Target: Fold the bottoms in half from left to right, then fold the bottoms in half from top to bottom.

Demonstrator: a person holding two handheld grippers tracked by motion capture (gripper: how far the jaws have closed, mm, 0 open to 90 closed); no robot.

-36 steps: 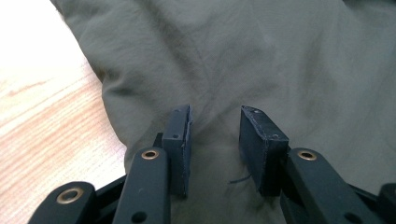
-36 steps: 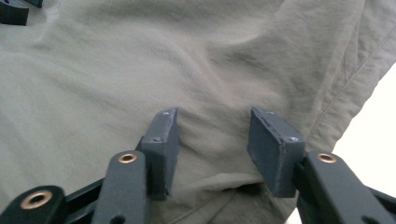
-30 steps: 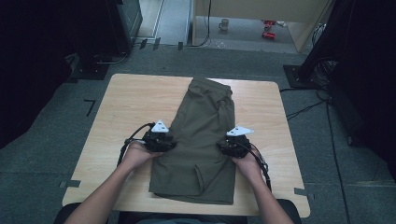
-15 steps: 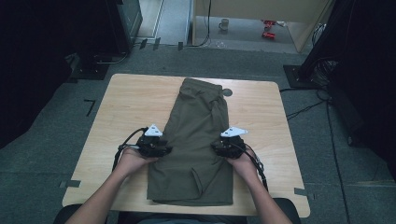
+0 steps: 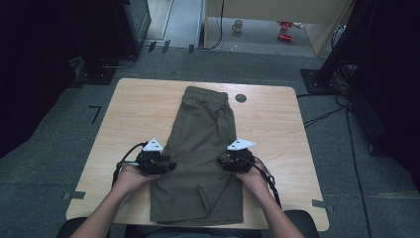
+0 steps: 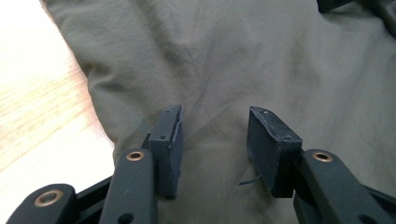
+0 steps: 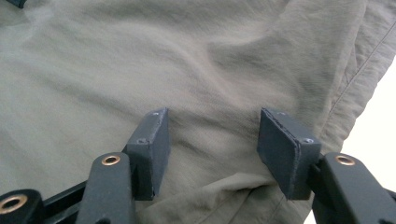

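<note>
Olive-green shorts (image 5: 200,148) lie folded lengthwise on the wooden table (image 5: 129,114), waistband at the far end. My left gripper (image 5: 166,164) rests at the cloth's left edge and my right gripper (image 5: 225,162) at its right edge, both about mid-length. In the left gripper view the left gripper (image 6: 215,135) is open, the fabric (image 6: 224,60) spread under and beyond its jaws with nothing pinched. In the right gripper view the right gripper (image 7: 212,140) is open too, over wrinkled fabric (image 7: 187,60) beside a seamed edge (image 7: 359,70).
A small dark round spot (image 5: 241,98) marks the table beyond the waistband. Bare wood lies left and right of the shorts. Cables (image 5: 322,116) run across the floor at right, and a mug (image 5: 237,26) stands far back.
The shorts slid toward the person and now lie flatter and straighter. Both grippers drew back toward the near edge with the cloth.
</note>
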